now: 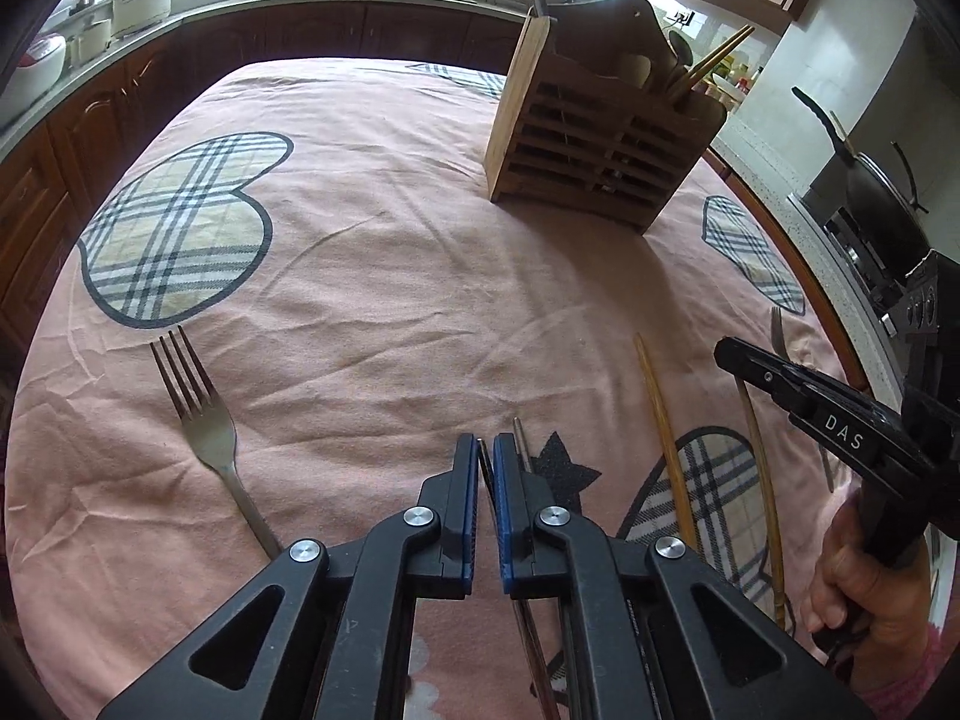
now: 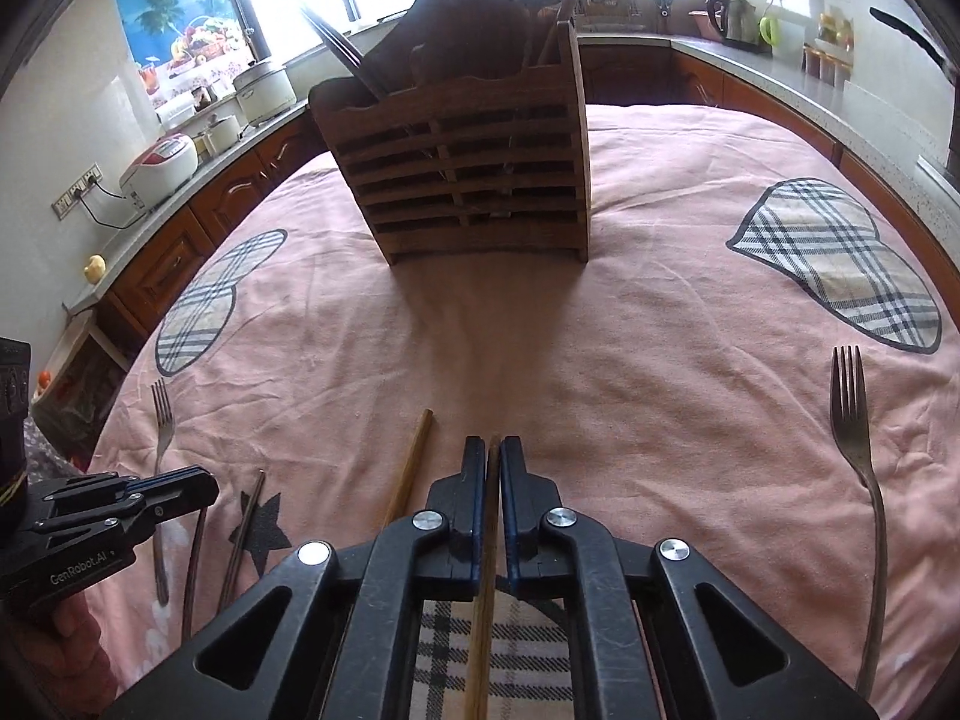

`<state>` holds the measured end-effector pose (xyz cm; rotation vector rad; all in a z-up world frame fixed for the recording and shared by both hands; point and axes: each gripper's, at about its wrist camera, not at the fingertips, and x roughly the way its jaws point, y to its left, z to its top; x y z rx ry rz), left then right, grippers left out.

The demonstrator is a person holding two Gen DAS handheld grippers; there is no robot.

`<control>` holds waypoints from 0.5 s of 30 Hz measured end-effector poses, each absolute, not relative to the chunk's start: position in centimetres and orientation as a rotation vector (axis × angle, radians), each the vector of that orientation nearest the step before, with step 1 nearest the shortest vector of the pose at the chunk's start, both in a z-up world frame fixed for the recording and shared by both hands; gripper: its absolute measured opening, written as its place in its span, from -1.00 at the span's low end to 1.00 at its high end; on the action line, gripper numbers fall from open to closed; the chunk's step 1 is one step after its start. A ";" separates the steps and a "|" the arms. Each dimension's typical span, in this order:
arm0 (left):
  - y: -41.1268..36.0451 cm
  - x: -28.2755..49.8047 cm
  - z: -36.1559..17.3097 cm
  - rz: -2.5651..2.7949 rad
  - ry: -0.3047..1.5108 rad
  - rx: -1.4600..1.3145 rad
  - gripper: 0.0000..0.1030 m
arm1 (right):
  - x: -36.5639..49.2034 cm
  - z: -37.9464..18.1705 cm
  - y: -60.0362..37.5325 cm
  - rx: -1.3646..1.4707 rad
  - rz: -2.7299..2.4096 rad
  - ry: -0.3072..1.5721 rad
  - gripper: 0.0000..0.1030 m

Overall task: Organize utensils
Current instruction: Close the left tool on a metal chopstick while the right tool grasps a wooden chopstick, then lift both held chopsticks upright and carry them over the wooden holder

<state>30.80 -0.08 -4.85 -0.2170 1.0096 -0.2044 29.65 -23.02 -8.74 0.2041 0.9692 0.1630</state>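
Note:
A slatted wooden utensil holder (image 1: 606,138) stands on the pink cloth (image 1: 384,276), also in the right wrist view (image 2: 474,168), with chopsticks and utensils in it. My left gripper (image 1: 486,450) is shut on a dark metal chopstick (image 1: 485,468), low over the cloth; a second metal chopstick (image 1: 522,444) lies just right of it. My right gripper (image 2: 492,450) is shut on a wooden chopstick (image 2: 487,570); another wooden chopstick (image 2: 411,468) lies left of it. Forks lie at the left (image 1: 204,420) and the right (image 2: 855,438).
Wooden chopsticks (image 1: 666,432) lie at the right in the left wrist view, beside the right gripper's body (image 1: 840,432). Kitchen counters with rice cookers (image 2: 162,168), a kettle (image 2: 735,18) and a wok (image 1: 882,192) ring the table.

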 end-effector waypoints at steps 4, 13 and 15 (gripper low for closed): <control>0.4 29.5 -2.9 -0.215 0.968 -0.233 -0.94 | 28.7 -7.0 -23.4 0.225 0.172 0.928 -0.91; 1.1 26.2 0.9 -0.229 0.882 -0.245 -0.95 | 26.8 -3.8 -23.7 0.241 0.170 0.849 -0.91; 1.3 25.4 1.8 -0.232 0.856 -0.249 -0.95 | 26.3 -2.9 -23.7 0.243 0.171 0.826 -0.91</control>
